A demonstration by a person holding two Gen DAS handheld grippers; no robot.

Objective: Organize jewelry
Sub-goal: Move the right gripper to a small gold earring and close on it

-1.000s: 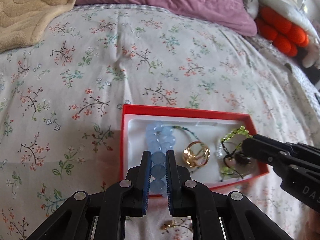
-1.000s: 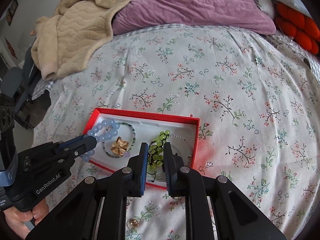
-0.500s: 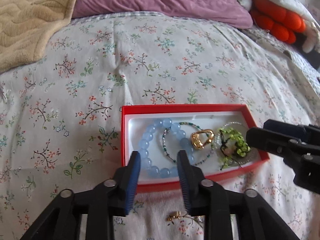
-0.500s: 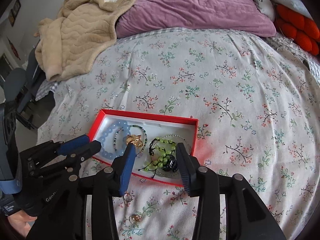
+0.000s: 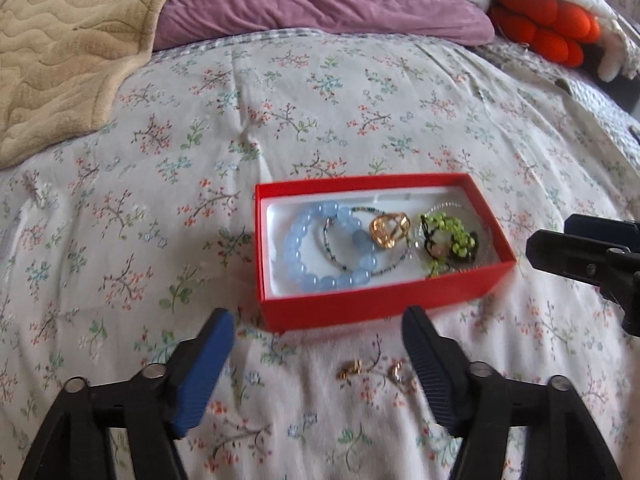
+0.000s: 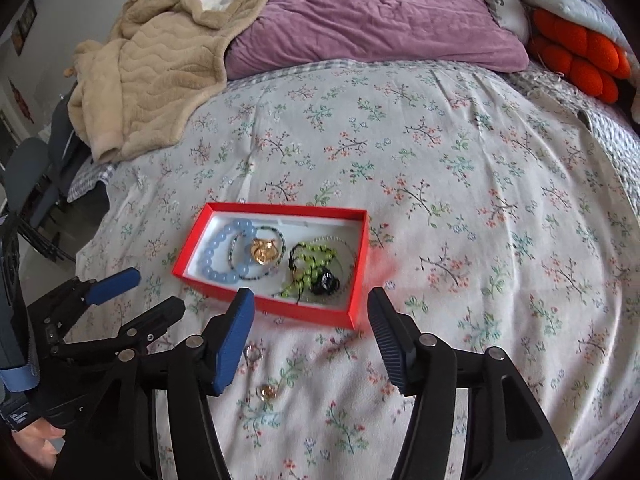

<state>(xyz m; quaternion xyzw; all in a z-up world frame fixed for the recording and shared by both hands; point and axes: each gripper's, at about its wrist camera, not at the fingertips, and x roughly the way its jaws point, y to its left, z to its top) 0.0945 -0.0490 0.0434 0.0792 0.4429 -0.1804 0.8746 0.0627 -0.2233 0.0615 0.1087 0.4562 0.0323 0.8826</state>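
- Left gripper (image 5: 318, 326) spread wide, empty, just short of the red box (image 5: 360, 307).
- Right gripper (image 6: 311, 308) spread too, empty, at the box's near edge.
- Blue bead bracelet (image 5: 326, 246) inside.

A dark letter "G" shows on the white printed pillow (image 6: 505, 4) at the head of the bed; white lettering on the left gripper's body is too blurred to read.

A matt red cardboard box (image 5: 372, 304) holds glossy, translucent blue beads (image 5: 320, 248) and shiny gold metal (image 5: 390, 229) on floral cotton bedding (image 5: 360, 112).
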